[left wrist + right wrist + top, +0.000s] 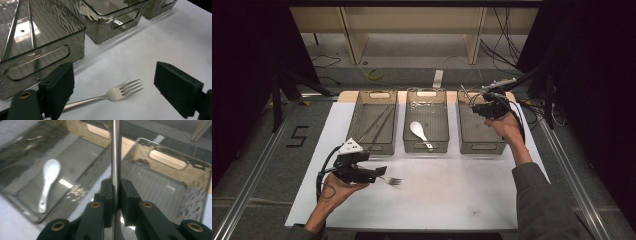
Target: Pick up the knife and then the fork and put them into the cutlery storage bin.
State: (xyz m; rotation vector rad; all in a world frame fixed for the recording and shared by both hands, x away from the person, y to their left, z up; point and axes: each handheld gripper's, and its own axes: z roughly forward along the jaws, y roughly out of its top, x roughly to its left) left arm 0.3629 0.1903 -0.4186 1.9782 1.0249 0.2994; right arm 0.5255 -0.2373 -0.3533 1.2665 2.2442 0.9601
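Note:
A steel fork (120, 91) lies on the white mat (437, 195), tines pointing right in the high view (393, 180). My left gripper (117, 82) is open just above the mat, one jaw on each side of the fork, neither touching it; in the high view it (379, 175) sits at the fork's handle end. My right gripper (116, 187) is shut on a thin metal utensil handle (115, 150) that stands up between its jaws. It (482, 107) hovers over the back of the right bin (482, 148). The utensil's working end is hidden.
Three clear bins stand in a row at the back of the mat. The left bin (372, 147) holds long metal chopsticks (379, 122). The middle bin (426, 147) holds a white spoon (418, 131). Cables and table legs lie beyond the bins.

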